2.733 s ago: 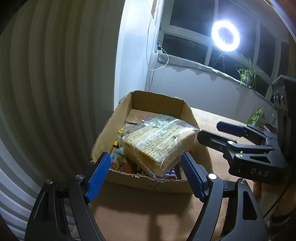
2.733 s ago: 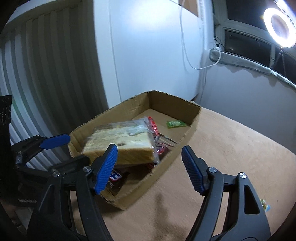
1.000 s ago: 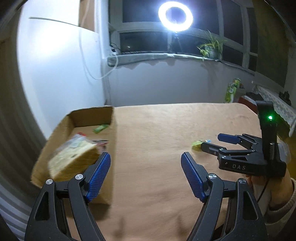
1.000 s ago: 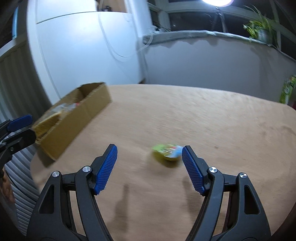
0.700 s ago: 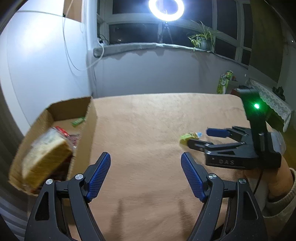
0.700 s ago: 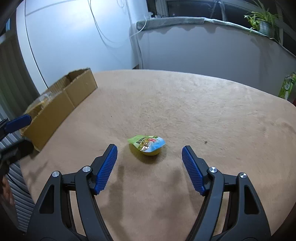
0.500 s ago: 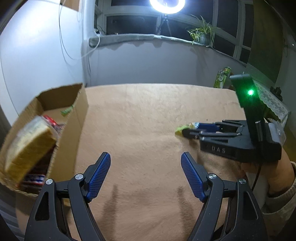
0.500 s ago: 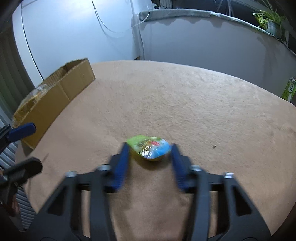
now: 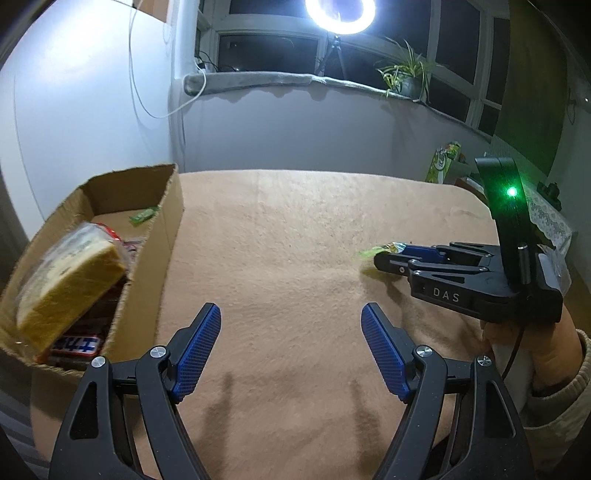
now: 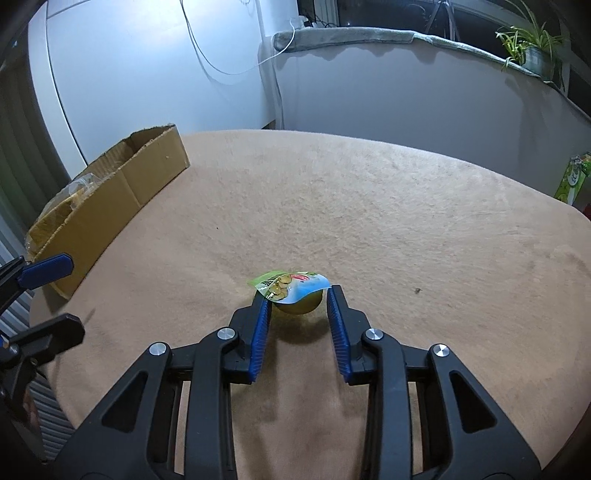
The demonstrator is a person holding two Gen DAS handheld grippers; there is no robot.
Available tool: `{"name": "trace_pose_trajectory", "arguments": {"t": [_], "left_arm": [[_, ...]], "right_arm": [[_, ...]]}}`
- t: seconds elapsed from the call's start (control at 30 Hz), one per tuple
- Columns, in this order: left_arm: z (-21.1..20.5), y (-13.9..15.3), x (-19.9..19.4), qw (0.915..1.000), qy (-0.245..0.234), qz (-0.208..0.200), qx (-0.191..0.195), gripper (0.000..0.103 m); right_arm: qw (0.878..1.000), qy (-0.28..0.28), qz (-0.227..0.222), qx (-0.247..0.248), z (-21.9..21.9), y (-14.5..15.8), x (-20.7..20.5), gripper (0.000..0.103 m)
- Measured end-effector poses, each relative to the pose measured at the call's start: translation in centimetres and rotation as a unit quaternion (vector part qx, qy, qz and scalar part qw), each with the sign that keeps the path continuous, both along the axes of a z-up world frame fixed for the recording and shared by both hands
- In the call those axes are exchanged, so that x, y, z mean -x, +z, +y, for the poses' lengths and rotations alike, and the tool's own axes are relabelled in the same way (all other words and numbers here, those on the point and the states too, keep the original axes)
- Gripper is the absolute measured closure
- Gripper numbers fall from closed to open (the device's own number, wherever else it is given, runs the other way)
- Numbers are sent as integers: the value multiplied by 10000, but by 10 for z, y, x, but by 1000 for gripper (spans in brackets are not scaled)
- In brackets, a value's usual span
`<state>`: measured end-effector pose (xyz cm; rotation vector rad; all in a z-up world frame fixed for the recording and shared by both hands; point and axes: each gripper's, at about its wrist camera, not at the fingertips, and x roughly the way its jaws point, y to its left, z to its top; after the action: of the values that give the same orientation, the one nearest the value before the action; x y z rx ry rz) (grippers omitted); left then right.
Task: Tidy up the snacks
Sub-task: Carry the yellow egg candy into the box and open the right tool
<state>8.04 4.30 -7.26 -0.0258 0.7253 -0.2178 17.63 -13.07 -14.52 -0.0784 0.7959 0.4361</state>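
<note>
A: Any writing legible?
B: "DAS" on the right hand-held gripper (image 9: 391, 254). The wrapper in the cardboard box (image 9: 147, 236) is too blurred to read.
A: And the snack cup (image 10: 295, 293)?
B: On the tan surface (image 10: 369, 221), pinched between the right hand-held gripper's (image 10: 297, 304) 2 blue pads. The left hand-held gripper (image 9: 290, 350) hangs spread, angled down, holding nothing.

Ring light (image 9: 338, 14) on a tripod (lit), potted plant (image 9: 404, 79) along the windowsill (image 9: 258, 79).
</note>
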Motion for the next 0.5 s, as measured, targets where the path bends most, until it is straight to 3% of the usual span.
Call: {"name": "trace_pose_trajectory", "arguments": {"t": [0.5], "left_arm": [[25,31,41,9983,242,-502,141,25]], "right_arm": [[9984,-62,-563,90,3,54,43,71]]}}
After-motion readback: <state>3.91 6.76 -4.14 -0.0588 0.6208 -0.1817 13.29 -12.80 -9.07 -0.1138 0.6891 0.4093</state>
